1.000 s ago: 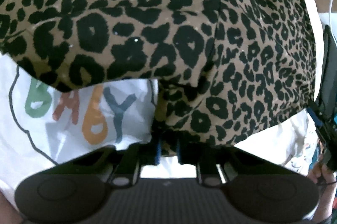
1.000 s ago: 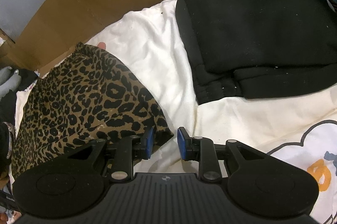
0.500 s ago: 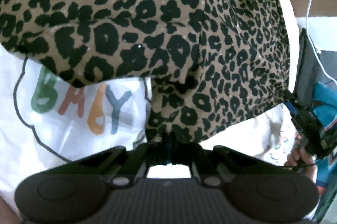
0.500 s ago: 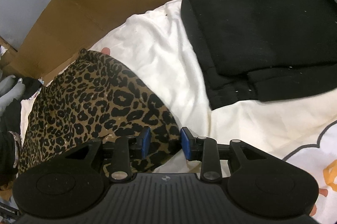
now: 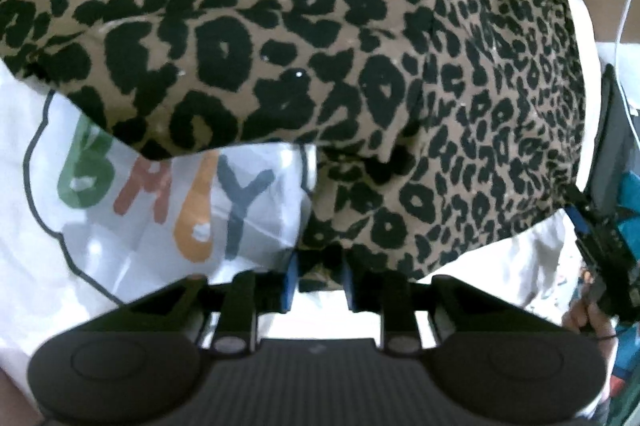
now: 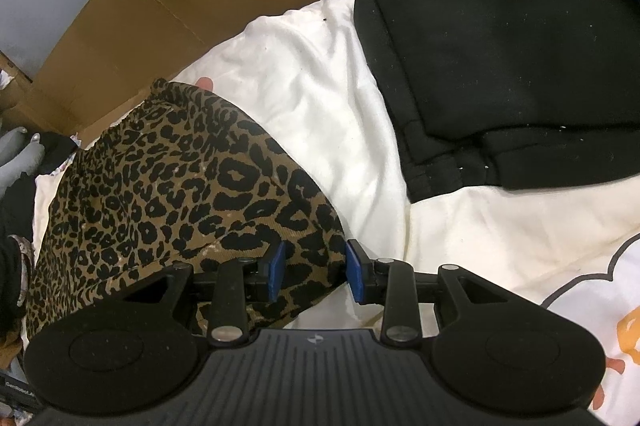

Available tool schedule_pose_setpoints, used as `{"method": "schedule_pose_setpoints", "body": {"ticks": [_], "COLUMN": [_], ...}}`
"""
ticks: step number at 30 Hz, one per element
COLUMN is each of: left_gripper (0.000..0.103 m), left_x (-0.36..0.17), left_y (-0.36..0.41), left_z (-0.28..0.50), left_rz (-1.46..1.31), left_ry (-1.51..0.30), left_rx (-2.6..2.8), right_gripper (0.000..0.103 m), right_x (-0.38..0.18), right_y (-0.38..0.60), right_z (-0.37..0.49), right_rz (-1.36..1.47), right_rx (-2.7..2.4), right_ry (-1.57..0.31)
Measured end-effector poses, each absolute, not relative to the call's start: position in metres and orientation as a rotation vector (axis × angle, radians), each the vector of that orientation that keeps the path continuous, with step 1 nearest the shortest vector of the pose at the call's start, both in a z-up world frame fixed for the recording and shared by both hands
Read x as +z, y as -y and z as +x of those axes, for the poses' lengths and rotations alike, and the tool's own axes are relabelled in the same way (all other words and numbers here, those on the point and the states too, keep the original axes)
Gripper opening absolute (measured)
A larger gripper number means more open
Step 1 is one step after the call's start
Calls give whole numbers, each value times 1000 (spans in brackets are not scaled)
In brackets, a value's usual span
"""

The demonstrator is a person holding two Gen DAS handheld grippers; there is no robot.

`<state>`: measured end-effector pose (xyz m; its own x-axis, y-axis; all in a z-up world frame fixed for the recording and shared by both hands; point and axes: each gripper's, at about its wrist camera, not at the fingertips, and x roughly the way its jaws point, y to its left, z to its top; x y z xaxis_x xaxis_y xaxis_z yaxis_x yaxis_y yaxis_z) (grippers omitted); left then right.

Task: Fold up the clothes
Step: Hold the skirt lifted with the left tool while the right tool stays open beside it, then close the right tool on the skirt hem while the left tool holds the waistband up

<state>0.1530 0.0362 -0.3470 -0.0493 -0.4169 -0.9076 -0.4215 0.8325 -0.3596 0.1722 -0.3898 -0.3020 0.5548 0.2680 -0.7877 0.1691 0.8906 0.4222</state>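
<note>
The leopard-print garment lies on the white bedding, at nine o'clock from folded black clothing. The left gripper has just been opening, its hem released. The right gripper stands parted astride a corner, unclamped, judged ready for folding.

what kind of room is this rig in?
Likely a bedroom: clothes lie on a white duvet printed with BABY lettering, a leopard-print garment beside a folded black sweatshirt, cardboard behind.
</note>
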Motion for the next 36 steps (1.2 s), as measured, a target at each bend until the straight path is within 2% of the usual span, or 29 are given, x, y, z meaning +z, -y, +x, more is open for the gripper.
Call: {"method": "schedule_pose_setpoints", "body": {"ticks": [11, 14, 18, 36], "left_gripper": [25, 15, 8, 5], "left_x": [-352, -351, -347, -322], "left_y": [-20, -15, -23, -74], "left_z": [164, 164, 162, 163], "left_rz": [-626, -591, -600, -755], "left_ry": [-1683, -1674, -1672, -1624], "left_rx": [102, 82, 27, -91], "right_gripper": [35, 35, 35, 36], "right_x": [-304, -304, -303, -304], "right_y": [397, 397, 399, 396], "right_z": [167, 168, 167, 166], "right_rz": [513, 517, 523, 496], "right_rx": [73, 75, 77, 60], "right_ry": [-995, -994, -989, -1013]}}
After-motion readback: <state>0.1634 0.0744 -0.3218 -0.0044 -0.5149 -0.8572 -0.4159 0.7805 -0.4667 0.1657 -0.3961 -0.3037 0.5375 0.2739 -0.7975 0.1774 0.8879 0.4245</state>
